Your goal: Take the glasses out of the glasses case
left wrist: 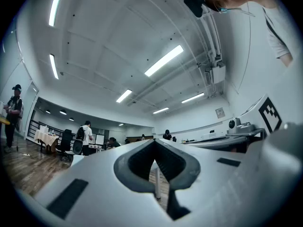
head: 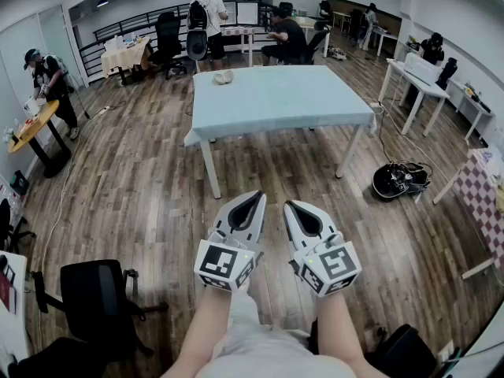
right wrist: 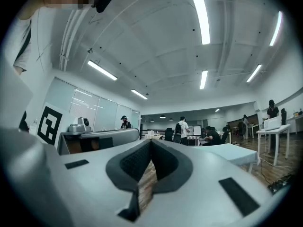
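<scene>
Glasses case — small, distant, contents indistinct — lies on table.

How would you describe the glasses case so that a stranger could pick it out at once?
Start at the large table covered in pale blue in the middle of the room. Near its far left corner lies the glasses case, small and pale. It is the only thing on that table.
</scene>
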A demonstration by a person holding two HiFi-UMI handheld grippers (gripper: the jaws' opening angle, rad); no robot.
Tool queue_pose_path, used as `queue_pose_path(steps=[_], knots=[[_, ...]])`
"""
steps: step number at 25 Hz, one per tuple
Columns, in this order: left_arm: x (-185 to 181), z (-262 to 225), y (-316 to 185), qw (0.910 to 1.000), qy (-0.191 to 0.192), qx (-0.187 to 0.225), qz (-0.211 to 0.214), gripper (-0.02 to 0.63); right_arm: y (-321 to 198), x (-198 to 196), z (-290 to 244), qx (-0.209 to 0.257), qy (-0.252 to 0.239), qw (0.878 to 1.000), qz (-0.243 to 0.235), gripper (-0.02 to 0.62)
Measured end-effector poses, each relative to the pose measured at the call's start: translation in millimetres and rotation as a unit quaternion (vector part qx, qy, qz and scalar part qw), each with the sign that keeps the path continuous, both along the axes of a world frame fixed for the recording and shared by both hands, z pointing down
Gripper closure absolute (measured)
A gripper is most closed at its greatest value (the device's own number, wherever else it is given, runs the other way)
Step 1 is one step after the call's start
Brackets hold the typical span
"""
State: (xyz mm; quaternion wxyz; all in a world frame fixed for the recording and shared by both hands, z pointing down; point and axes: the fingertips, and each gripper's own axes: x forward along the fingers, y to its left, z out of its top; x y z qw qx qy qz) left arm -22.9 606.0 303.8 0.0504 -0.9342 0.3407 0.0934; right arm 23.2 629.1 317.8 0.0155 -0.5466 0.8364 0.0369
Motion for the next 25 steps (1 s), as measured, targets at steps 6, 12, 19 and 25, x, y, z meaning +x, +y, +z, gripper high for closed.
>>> queue_pose_path(steps=[6, 12, 19, 25], knots=[[4.6, -2.6, 2.9, 0.9999, -0.009, 0.008, 0.0, 0.597, 1.4, -1.5, -6.8, 0.011, 0.003, 1.0, -0.004, 0.588], [1.5, -3.8, 0.1, 0.9999, -0.01, 0.008, -0.003, 0.597, -1.2, -6.2, -10.6, 0.017, 0.005, 1.0, -0.009, 0.588], [-9.1, -3.9, -18.2, 0.9999, -0.01, 0.006, -0.002, 0.597, -20.6, -9.1, -11.4, 0.018, -0.007, 1.0, 0.001, 0.588], [-8.1, -1.2, -47.9, 0.9999, -0.008, -0.002, 0.006, 0.597, -46.5, -11.1, -8.2, 0.01, -0.002, 1.0, 0.0, 0.588]])
